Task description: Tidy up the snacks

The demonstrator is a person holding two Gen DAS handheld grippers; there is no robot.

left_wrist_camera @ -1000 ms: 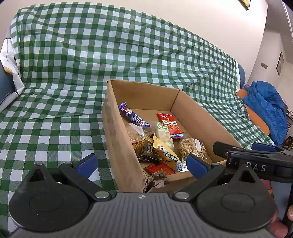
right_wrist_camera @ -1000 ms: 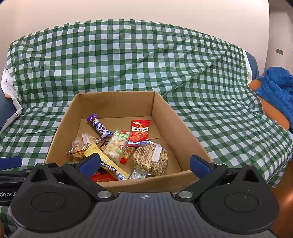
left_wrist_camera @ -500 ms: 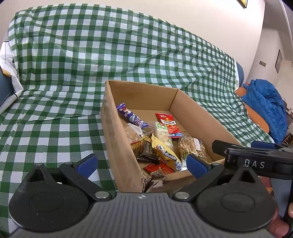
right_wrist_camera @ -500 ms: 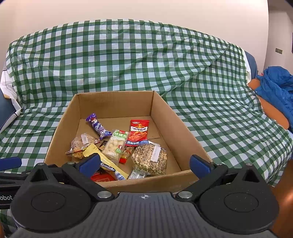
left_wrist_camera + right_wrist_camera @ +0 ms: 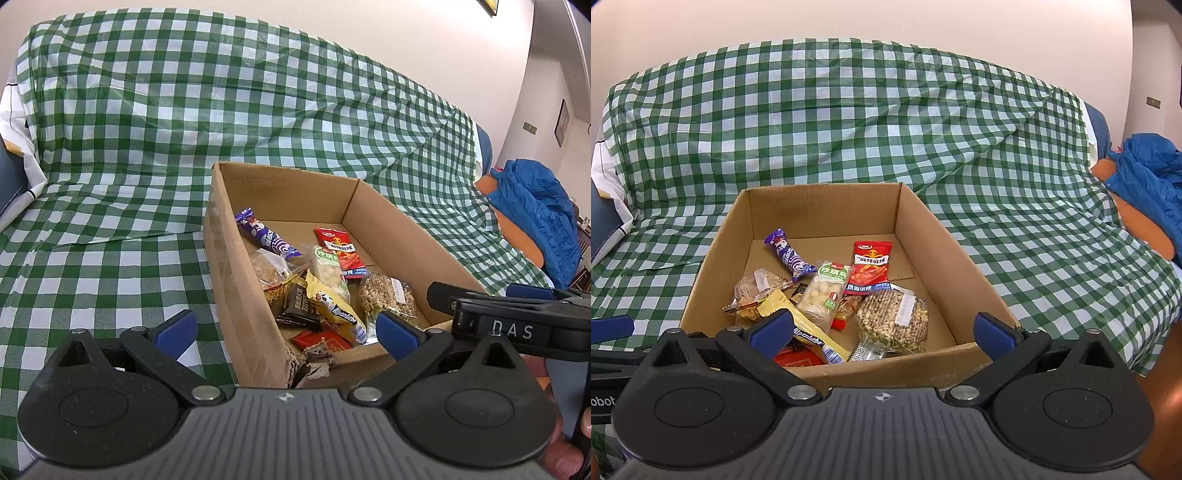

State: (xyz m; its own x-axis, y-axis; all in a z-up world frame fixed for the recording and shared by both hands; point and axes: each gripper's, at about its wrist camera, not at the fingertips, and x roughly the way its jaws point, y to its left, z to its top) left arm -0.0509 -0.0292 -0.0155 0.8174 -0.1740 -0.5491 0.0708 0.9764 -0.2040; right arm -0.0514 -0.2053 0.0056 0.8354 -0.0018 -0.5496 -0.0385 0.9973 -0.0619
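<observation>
An open cardboard box (image 5: 931,236) (image 5: 229,266) sits on a green checked cloth and holds several snack packs. Among them are a purple bar (image 5: 788,254) (image 5: 264,236), a red spicy-strip pack (image 5: 870,266) (image 5: 340,249), a green-labelled pack (image 5: 827,291), a clear bag of nuts (image 5: 894,319) (image 5: 388,295) and a yellow pack (image 5: 809,328) (image 5: 332,310). My left gripper (image 5: 282,330) stands open at the box's near left corner, empty. My right gripper (image 5: 882,328) stands open over the near wall, also empty. The right gripper's black body (image 5: 517,321) shows at the right of the left wrist view.
The checked cloth (image 5: 1015,229) drapes a sofa back and seat around the box. A blue jacket (image 5: 1152,177) (image 5: 535,214) lies on an orange surface at the far right. The box's near left corner (image 5: 310,363) is torn. A person's fingers (image 5: 561,454) show at the lower right.
Both grippers have shifted only slightly; the box sits a touch lower and closer in both views. Nothing was grasped or released.
</observation>
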